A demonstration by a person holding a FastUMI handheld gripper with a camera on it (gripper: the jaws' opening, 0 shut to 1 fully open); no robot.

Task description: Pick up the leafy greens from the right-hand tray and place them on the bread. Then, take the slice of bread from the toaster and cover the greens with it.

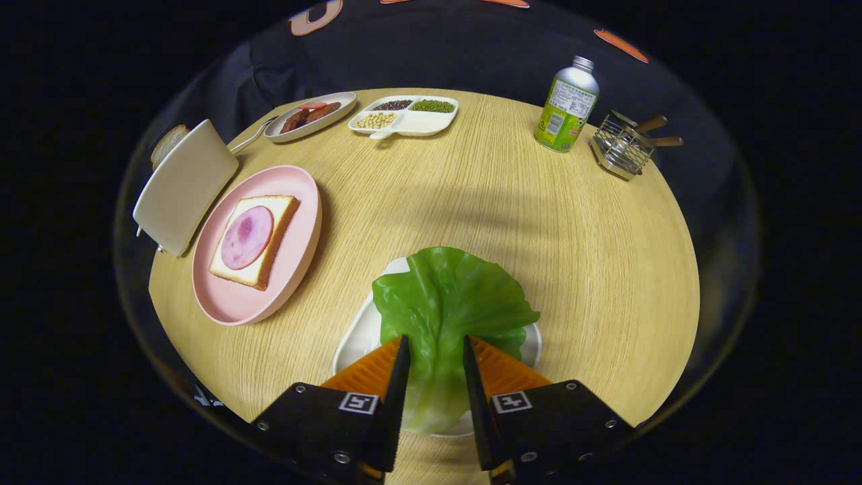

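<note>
Green crinkled leafy greens [448, 303] drape over the white tray [357, 337] at my table edge; my gripper [436, 347] pinches the leaf stem, both fingers pressing.

The gripper [436, 347] has two wedge-shaped ribbed fingers. Each sits on a black block. Square markers and silver screws dot both blocks.
</note>
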